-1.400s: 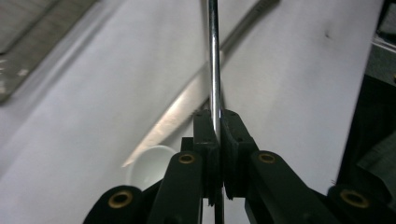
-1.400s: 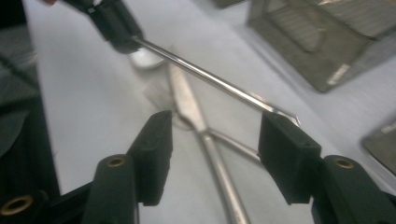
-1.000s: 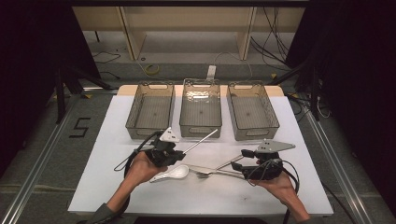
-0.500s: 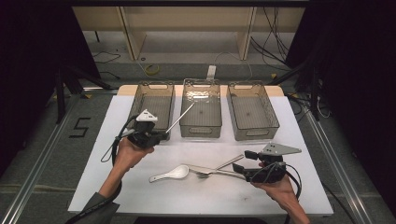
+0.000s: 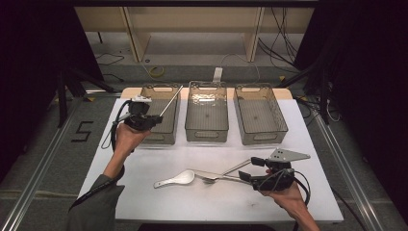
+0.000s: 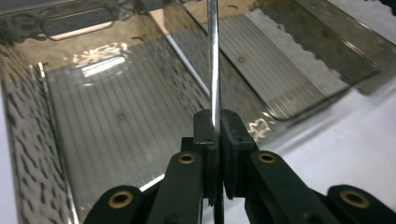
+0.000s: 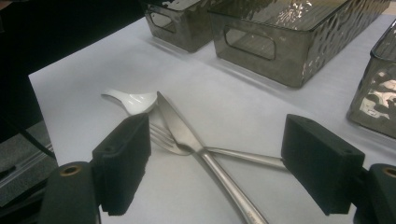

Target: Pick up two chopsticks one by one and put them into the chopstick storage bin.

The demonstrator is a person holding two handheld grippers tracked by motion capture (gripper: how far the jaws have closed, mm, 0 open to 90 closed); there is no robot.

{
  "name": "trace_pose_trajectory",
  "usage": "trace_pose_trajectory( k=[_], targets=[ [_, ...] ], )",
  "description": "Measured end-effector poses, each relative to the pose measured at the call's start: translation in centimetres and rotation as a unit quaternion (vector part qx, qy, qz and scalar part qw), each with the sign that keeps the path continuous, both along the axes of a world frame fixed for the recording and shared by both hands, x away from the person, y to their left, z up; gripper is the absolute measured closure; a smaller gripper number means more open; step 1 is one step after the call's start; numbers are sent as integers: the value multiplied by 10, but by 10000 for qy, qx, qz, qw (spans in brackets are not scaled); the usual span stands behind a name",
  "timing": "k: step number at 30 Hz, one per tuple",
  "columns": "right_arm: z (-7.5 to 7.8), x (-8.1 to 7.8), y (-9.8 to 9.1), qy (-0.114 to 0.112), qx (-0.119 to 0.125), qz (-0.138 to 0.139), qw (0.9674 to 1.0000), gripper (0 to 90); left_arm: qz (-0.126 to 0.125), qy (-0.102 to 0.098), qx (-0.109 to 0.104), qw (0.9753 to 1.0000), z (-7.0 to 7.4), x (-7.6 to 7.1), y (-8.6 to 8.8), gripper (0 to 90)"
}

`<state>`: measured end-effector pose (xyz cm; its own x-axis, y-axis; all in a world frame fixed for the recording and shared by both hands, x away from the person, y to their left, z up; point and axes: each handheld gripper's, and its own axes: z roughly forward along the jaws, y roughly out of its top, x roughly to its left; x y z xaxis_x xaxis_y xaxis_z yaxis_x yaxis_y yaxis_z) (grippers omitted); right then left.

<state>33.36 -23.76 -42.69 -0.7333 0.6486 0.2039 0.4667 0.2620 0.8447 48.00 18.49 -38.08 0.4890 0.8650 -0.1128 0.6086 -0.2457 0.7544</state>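
bins: three (image 5: 207, 118) in a row at surface (image 5: 144, 192) back | front: spoon (image 5: 175, 179) left of fork (image 5: 211, 180), knife (image 5: 216, 175) crossing fork

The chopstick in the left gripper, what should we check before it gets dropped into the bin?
1. Left gripper shut on the metal chopstick: ok.
2. Chopstick over the left bin: ok; its far end reaches the bin's far wall.
3. Left bin has room: ok, nothing in it.
4. Right gripper out of the way: ok, open over the knife and fork.
5. White spoon lies on the table: ok.
6. How high the chopstick hangs above the bin floor: cannot tell.
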Motion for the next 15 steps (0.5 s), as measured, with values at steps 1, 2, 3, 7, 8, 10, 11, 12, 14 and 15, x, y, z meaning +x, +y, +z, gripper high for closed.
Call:
trace_pose_trajectory(
  k=[1, 2, 3, 7, 8, 10, 11, 12, 14, 15],
  targets=[
    [0, 0, 0, 5, -2, 9, 10000, 250, 56, 1, -18, 10000, 0, 4, 1, 855],
    [0, 0, 0, 11, 6, 17, 10000, 251, 94, -2, -24, 10000, 0, 7, 2, 856],
    [0, 0, 1, 19, 3, 25, 10000, 251, 119, 5, -64, 9999, 0, 9, 3, 855],
    [0, -1, 2, 4, -9, 36, 10000, 252, 286, 36, -127, 9995, -4, 22, 5, 855],
    [0, -1, 2, 3, -18, 45, 10000, 252, 334, 38, -152, 9993, -5, 26, 6, 855],
    [0, -1, 3, 1, -13, 58, 10000, 252, 440, 43, -191, 9988, -7, 32, 7, 855],
    [0, -1, 3, 1, -15, 68, 10000, 252, 482, 66, -229, 9986, -8, 34, 8, 855],
    [-1, -1, 3, 2, -19, 70, 10000, 253, 509, 75, -231, 9984, -9, 38, 8, 855],
    [0, -2, 3, 11, -25, 87, 10000, 255, 593, 99, -188, 9980, -12, 44, 10, 855],
    [0, -2, 3, 12, -26, 98, 9999, 256, 605, 104, -170, 9980, -13, 46, 10, 855]
  ],
)
